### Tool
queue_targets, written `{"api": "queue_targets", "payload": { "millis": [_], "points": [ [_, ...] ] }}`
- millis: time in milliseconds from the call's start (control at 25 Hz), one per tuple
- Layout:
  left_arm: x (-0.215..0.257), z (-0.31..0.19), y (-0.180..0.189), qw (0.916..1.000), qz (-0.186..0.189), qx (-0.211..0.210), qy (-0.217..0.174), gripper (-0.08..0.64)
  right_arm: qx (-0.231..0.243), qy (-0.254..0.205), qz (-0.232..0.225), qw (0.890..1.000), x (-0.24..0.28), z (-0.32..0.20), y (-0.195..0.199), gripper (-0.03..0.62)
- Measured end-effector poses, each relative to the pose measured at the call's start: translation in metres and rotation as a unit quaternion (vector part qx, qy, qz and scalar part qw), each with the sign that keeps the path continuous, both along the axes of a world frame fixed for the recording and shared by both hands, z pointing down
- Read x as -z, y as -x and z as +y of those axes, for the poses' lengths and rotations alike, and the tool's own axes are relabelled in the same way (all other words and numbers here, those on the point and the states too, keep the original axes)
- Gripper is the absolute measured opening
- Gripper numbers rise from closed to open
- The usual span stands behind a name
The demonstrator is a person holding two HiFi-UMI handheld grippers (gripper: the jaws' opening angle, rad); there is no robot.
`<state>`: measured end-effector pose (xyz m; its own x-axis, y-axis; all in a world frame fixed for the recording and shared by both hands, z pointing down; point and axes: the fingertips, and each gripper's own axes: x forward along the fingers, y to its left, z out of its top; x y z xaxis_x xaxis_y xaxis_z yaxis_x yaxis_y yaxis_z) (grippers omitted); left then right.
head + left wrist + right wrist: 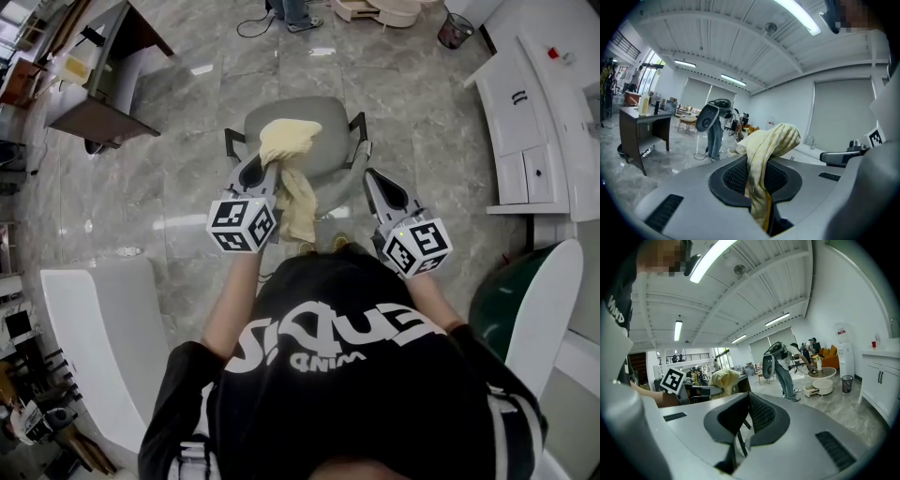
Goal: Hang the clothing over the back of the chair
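The left tool (pixel 265 171) is clamped on the yellow clothing (pixel 289 141). The clothing bunches over the grey chair (pixel 328 127) and trails down its near side, seemingly across the backrest. Just right of it, the right tool (pixel 372 178) holds nothing, its jaws nearly together.

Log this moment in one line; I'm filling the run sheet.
left gripper: shut on yellow garment | right gripper: shut, empty | garment: over grey chair
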<state>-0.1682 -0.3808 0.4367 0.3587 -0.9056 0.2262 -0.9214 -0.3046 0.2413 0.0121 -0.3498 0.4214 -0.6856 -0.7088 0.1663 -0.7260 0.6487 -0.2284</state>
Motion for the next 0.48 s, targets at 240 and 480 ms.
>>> {"api": "queue_targets", "payload": {
  "millis": [240, 480],
  "points": [
    [-0.028, -0.021, 0.001, 0.9992, -0.019, 0.021, 0.029, 0.061, -0.003, 0.005, 0.002, 1.000, -0.005, -0.003, -0.006, 0.014],
    [-0.036, -0.024, 0.000, 0.9986, -0.014, 0.027, 0.042, 0.074, -0.007, 0.013, 0.004, 1.000, -0.011, -0.007, -0.013, 0.014]
  ]
}}
